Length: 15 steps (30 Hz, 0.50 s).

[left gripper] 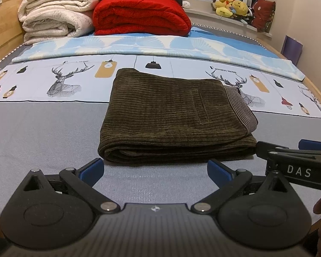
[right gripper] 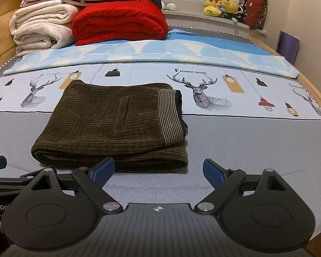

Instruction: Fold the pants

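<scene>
Both grippers, left gripper and right gripper, hover spread apart before folded pants.

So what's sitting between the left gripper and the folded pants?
Nothing: in the left wrist view only bare grey sheet lies between the open left gripper and the folded pants.

We held left gripper low, level, jaws spread wide, gripping nothing. Right gripper sat just beside it, likewise level, jaws wide apart, nothing between blue pads.
</scene>
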### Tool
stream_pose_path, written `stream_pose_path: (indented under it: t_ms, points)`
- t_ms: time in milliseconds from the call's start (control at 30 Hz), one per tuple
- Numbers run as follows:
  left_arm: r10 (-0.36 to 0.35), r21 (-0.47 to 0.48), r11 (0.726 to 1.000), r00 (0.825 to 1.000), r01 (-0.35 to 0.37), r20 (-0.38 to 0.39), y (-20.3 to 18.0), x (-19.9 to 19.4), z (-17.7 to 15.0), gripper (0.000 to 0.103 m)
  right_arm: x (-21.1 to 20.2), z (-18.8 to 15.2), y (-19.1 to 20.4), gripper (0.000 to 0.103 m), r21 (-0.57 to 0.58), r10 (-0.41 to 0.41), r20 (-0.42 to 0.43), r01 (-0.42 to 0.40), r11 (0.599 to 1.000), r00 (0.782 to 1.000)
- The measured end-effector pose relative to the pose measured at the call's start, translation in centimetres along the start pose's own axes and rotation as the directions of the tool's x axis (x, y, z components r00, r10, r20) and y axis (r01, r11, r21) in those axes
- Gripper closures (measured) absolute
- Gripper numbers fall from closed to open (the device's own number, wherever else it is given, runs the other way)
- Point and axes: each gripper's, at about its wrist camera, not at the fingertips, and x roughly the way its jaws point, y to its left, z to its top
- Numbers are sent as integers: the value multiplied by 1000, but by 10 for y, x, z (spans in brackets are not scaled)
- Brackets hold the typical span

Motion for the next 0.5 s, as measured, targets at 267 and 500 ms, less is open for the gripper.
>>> stream_pose_path:
  t_ms: [267,500]
  points:
    - [-7,-9,1000,1000,7,4,1,0,1,0,2,3,0,13,9,0,1,0,1000,1000]
    - [-4,-11,1000,1000,5,14,0,-1,2,0,2,4,1,13,14,0,0,0,1000,1000]
